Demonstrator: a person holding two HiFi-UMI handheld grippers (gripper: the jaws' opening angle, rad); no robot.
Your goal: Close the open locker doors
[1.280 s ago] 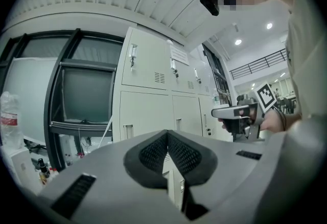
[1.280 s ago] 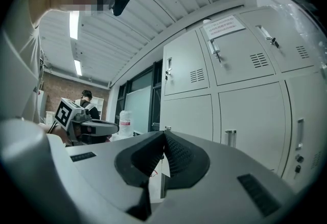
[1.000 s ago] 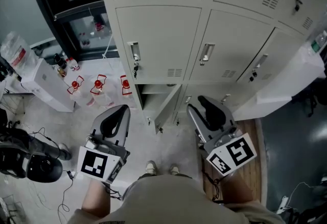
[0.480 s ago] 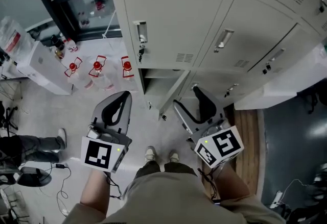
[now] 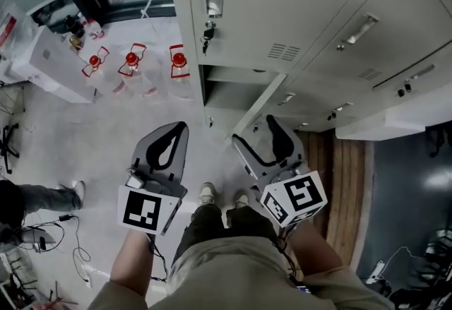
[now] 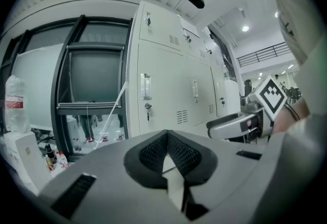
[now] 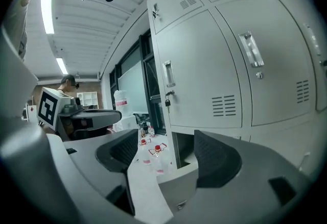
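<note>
Bottom-row locker door (image 5: 263,102) stands ajar, its compartment (image 5: 227,95) exposed at the bank's L end. Red-cap bottles (image 5: 132,61) on floor beside. Left gripper (image 5: 176,128): jaws together, empty. Right gripper (image 5: 256,133): jaws apart, just been opening, nothing gripped, near door edge.

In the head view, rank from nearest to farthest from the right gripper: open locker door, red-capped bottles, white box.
1. Open locker door, just ahead of the right gripper, whose jaws have just been opening and grip nothing.
2. Red-capped bottles, on the floor, left.
3. White box, far left.
</note>
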